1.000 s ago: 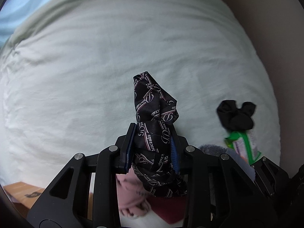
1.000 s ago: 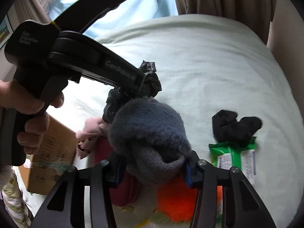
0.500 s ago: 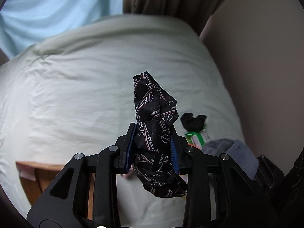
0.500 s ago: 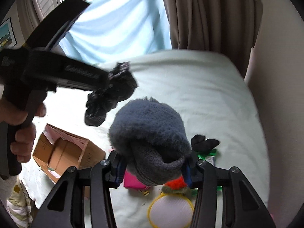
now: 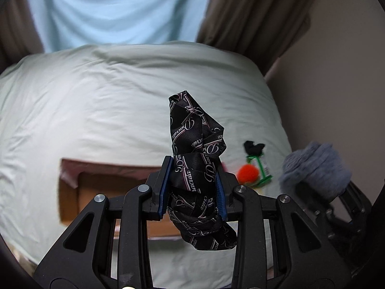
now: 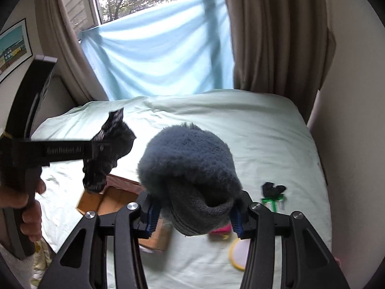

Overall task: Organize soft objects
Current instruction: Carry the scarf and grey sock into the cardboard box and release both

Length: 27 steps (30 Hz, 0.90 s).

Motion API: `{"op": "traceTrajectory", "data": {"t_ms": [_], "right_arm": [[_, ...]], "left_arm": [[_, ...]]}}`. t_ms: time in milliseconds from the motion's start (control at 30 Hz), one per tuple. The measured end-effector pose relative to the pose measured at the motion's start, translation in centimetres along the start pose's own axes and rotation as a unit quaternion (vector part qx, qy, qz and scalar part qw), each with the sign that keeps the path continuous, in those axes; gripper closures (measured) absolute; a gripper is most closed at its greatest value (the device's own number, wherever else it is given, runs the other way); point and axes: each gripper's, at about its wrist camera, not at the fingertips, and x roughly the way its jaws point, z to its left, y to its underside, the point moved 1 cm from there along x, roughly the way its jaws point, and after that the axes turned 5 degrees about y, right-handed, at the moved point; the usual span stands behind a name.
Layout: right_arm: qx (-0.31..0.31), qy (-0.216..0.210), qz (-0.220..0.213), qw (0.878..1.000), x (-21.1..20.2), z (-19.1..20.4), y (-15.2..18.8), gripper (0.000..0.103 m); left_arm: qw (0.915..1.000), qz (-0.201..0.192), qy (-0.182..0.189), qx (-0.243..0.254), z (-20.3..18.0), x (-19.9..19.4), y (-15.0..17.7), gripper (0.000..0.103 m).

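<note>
My left gripper (image 5: pixel 193 187) is shut on a black patterned cloth (image 5: pixel 196 149) and holds it high above the bed; it also shows in the right wrist view (image 6: pixel 105 154). My right gripper (image 6: pixel 192 214) is shut on a fuzzy grey slipper sock (image 6: pixel 190 168), which shows at the right of the left wrist view (image 5: pixel 315 168). An open cardboard box (image 5: pixel 108 192) lies on the pale green bed sheet (image 5: pixel 96 108) below the left gripper; it also shows in the right wrist view (image 6: pixel 105 197).
On the bed at the right lie a black fabric piece (image 6: pixel 273 189), a green packet (image 6: pixel 274 202), an orange pom-pom (image 5: pixel 247 173), a pink item (image 6: pixel 221 230) and a yellow-rimmed round object (image 6: pixel 238 252). Curtains (image 6: pixel 276 36) and a wall (image 6: pixel 356 120) stand behind and right.
Both grippers have risen well above the bed with their loads. The cardboard box has come into view below them, and the items on the bed look smaller.
</note>
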Motion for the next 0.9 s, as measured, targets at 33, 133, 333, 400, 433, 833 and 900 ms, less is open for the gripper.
{"op": "traceTrajectory", "data": {"t_ms": [33, 133, 333, 400, 433, 833, 900], "right_arm": [[-0.001, -0.003, 0.001, 1.0, 0.0, 1.3, 0.0, 0.059], [0.007, -0.015, 0.011, 1.0, 0.9, 5.1, -0.1, 0.059], [0.035, -0.024, 0.047, 0.998, 4.4, 11.3, 0.8, 0.059], [0.043, -0.025, 0.064, 0.997, 6.1, 13.0, 1.3, 0.059], [0.046, -0.026, 0.072, 0.996, 6.5, 13.8, 1.8, 0.059], [0.09, -0.026, 0.205, 0.974, 18.0, 17.5, 4.9, 0.059], [0.1, -0.024, 0.23, 0.968, 20.1, 17.3, 5.5, 0.059]], "left_arm": [[1.0, -0.002, -0.002, -0.008, 1.6, -1.0, 0.4, 0.074], [0.9996, -0.004, -0.013, -0.023, 5.7, -2.8, 1.6, 0.074], [0.9985, 0.013, -0.03, -0.044, 14.9, -4.2, 3.1, 0.074], [0.9981, 0.023, -0.035, -0.045, 17.7, -4.1, 3.8, 0.074], [0.9978, 0.03, -0.038, -0.046, 19.0, -3.7, 4.1, 0.074], [0.9916, 0.116, -0.045, -0.036, 25.7, 5.5, 6.4, 0.074], [0.9902, 0.129, -0.045, -0.031, 25.4, 7.3, 6.5, 0.074]]}}
